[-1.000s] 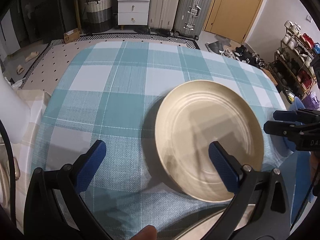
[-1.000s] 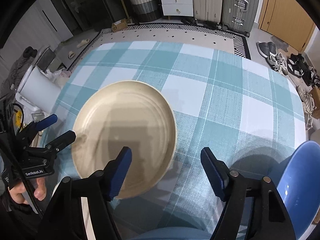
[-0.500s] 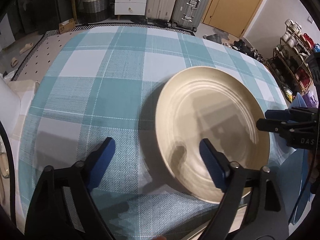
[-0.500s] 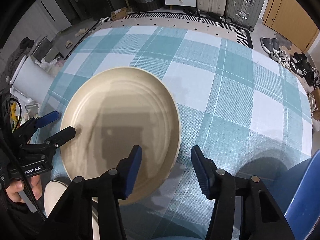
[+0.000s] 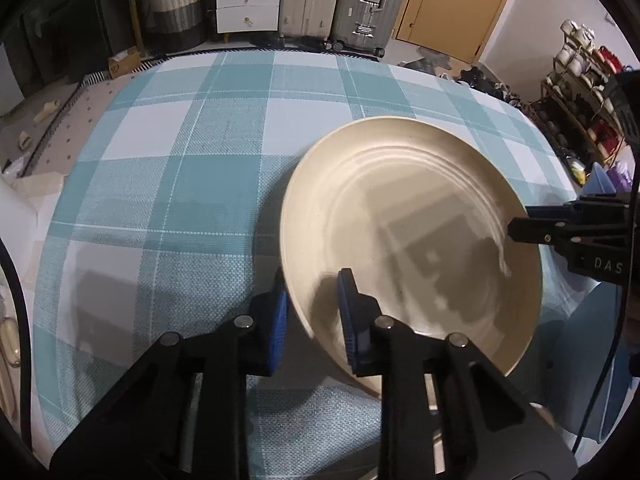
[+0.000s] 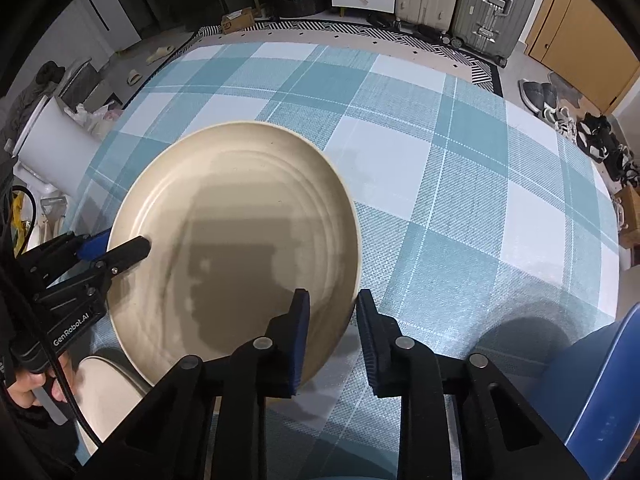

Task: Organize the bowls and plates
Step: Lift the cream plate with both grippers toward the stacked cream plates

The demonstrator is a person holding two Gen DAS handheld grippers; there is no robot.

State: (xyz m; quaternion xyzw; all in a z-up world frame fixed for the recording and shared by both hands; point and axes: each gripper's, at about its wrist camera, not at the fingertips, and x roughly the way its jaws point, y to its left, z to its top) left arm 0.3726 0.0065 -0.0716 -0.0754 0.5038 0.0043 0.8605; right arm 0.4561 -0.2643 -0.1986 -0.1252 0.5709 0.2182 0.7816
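Note:
A large cream plate lies on the teal checked tablecloth. My left gripper straddles its left rim, jaws closing, one blue pad outside the edge and one inside, both meeting the rim. The right wrist view shows the same plate with my right gripper closing on its right rim, pads on either side of the edge. Each gripper also shows in the other's view, pinching the opposite rim: the left gripper and the right gripper.
A second cream dish sits at the table's near edge below the plate. A blue chair stands at the near right. A hand holds the left gripper's handle. Suitcases, drawers and shoes lie beyond the table.
Both grippers have sunk closer to the plate. Their jaws, wide apart a second ago, have narrowed onto the plate's left and right rims.

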